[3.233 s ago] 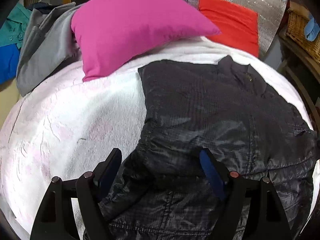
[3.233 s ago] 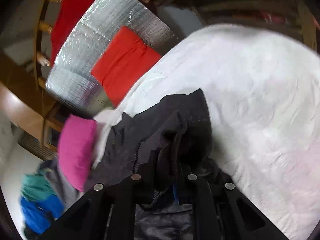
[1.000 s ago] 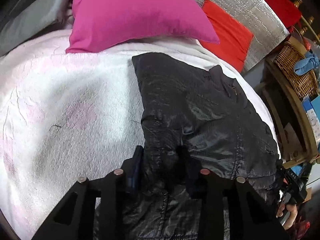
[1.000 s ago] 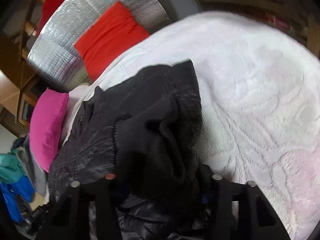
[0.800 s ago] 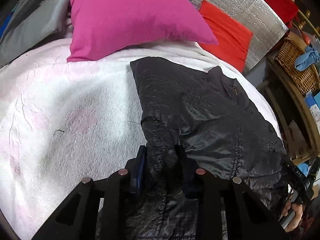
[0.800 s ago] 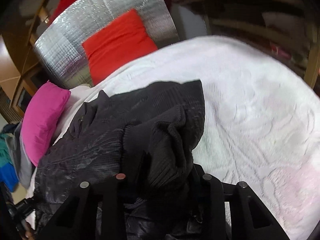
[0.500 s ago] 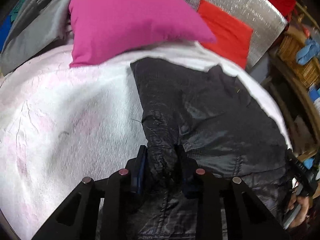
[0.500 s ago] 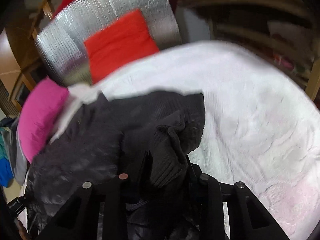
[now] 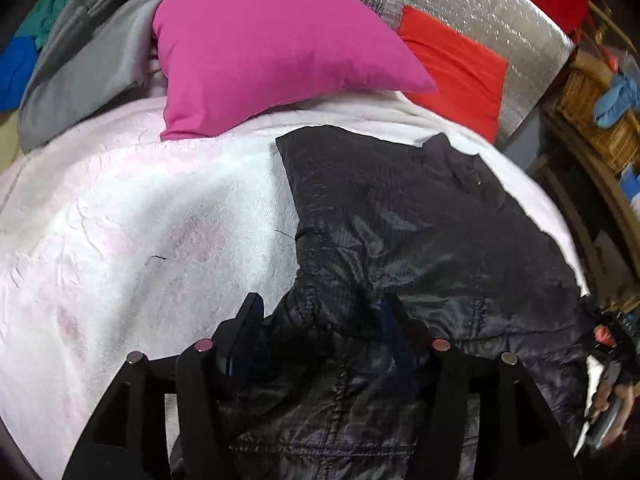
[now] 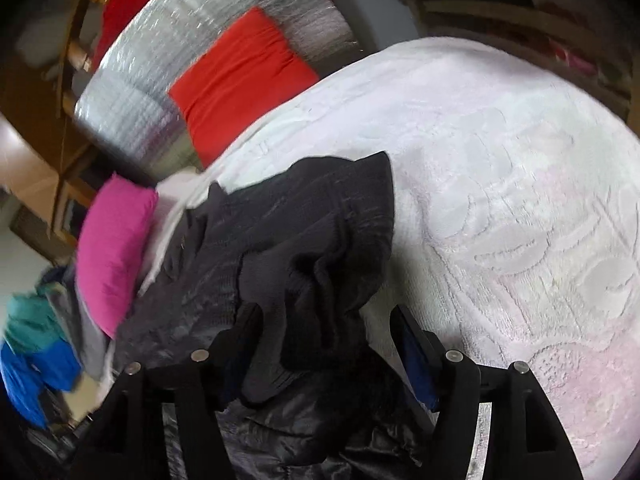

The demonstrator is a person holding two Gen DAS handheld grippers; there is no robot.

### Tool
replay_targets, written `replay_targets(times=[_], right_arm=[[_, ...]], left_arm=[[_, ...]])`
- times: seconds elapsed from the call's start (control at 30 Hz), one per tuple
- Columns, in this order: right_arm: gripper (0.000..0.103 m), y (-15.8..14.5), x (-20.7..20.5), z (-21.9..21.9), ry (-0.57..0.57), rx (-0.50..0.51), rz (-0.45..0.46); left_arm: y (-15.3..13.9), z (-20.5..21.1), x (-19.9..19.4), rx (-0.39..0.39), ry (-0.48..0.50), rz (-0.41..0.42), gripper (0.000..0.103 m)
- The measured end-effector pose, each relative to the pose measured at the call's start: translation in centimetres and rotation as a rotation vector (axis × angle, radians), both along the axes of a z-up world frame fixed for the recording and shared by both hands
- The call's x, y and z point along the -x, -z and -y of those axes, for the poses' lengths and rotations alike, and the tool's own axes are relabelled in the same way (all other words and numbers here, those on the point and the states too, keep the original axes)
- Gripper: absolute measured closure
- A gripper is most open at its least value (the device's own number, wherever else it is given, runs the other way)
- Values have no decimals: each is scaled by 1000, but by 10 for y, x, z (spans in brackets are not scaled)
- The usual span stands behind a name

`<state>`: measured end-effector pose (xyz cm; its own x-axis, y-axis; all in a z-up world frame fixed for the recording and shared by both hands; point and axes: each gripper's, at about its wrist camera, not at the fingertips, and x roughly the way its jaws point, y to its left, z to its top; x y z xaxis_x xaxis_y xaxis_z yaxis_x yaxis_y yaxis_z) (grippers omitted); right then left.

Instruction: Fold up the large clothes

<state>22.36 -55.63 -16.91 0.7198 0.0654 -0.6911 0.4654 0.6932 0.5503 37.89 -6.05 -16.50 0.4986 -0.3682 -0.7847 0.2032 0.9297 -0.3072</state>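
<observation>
So this looked like the let-go after a fold: the black jacket (image 9: 420, 248) lay on the white bed (image 9: 132, 240), below the pink pillow (image 9: 264, 48) at 12 o'clock. Left tongs (image 9: 320, 320) had just spread, fabric loose between them; right tongs (image 10: 324, 332) likewise, over the bunched knit cuff (image 10: 308, 280). Both pointed steeply down. Next up, I'd guess, is regripping an edge.

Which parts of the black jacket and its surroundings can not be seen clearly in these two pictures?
- Black jacket, lower hem: cut off by the bottom edge in the left wrist view, behind the left gripper.
- Jacket's far side in the right wrist view: hidden under its bunched knit cuff.
- Clothes pile: blurred at the frame edge.
</observation>
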Motion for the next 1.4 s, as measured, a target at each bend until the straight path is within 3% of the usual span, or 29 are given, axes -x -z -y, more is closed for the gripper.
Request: replay_targets(times=[0.1, 0.17, 0.2, 0.23, 0.27, 0.37, 0.47, 0.53, 0.6, 0.7, 0.83, 1.03, 1.2, 1.4], right_arm=[[33, 13, -8, 0, -28, -73, -18], [47, 19, -16, -7, -47, -37, -61], [52, 17, -17, -10, -47, -10, -58], [65, 11, -18, -12, -48, 22, -42], [68, 5, -18, -15, -55, 47, -27], [70, -18, -15, -28, -49, 148, 32], [70, -2, -22, -29, -67, 178, -56], [64, 10, -25, -24, -73, 130, -98], [60, 4, -19, -19, -63, 85, -90], [30, -12, -3, -19, -85, 34, -43], [30, -29, 22, -22, -103, 85, -35], [30, -28, 60, -6, -83, 39, -16], [30, -22, 49, -2, -49, -6, 21], [30, -8, 12, -7, -20, 0, -18]], left_arm=[[5, 4, -4, 32, 12, -5, 41], [6, 13, -6, -2, 26, 11, 45], [8, 19, -8, -26, 30, 21, 55], [8, 21, -9, -45, 30, 25, 59], [9, 23, -10, -60, 29, 29, 61], [7, 22, -12, -55, 23, 39, 62], [14, 23, -14, -90, 20, 18, 61], [15, 25, -11, -107, 22, 9, 58], [11, 23, -6, -133, 17, 13, 44], [5, 16, 6, -151, 13, 30, 39], [-3, 1, 28, -177, 4, 58, 37], [-19, -11, 61, -265, -9, 166, 37], [-35, -14, 78, -288, -46, 247, 37], [-48, -7, 82, -333, -57, 327, 37]])
